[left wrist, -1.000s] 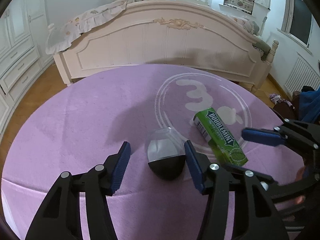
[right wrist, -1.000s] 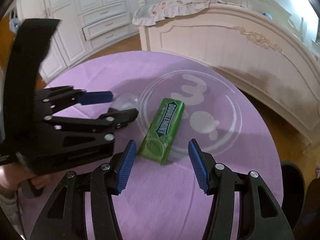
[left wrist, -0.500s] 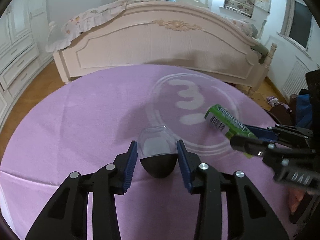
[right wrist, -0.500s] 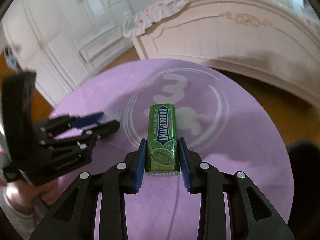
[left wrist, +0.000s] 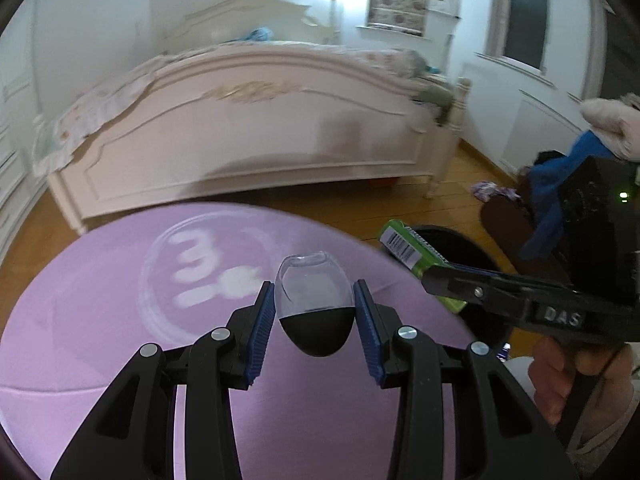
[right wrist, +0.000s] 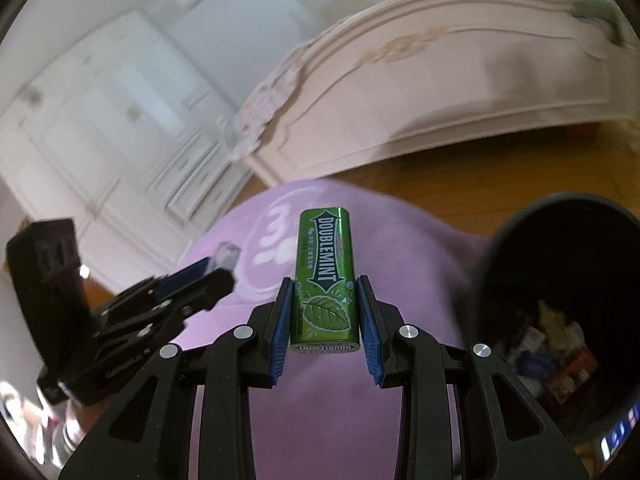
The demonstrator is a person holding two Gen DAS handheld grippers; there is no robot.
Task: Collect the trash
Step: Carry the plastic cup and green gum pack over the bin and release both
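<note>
My left gripper (left wrist: 314, 308) is shut on a small egg-shaped case (left wrist: 316, 312) with a clear top and black bottom, held above the purple round table (left wrist: 120, 300). My right gripper (right wrist: 324, 312) is shut on a green Doublemint gum pack (right wrist: 325, 276), lifted off the table near its right edge. In the left wrist view the pack (left wrist: 412, 250) hangs over a black trash bin (left wrist: 460, 248). In the right wrist view the bin (right wrist: 560, 300) stands at the right with several pieces of trash inside.
A cream bed footboard (left wrist: 248, 140) stands beyond the table. White wardrobes and drawers (right wrist: 120, 128) line the left wall. Clothes and a blue cloth (left wrist: 556, 184) lie on the wooden floor (left wrist: 360, 200) at the right.
Both grippers closed on their items and lifted them off the table. The right gripper swung right with the gum pack toward the bin, and the left gripper rose with the case.
</note>
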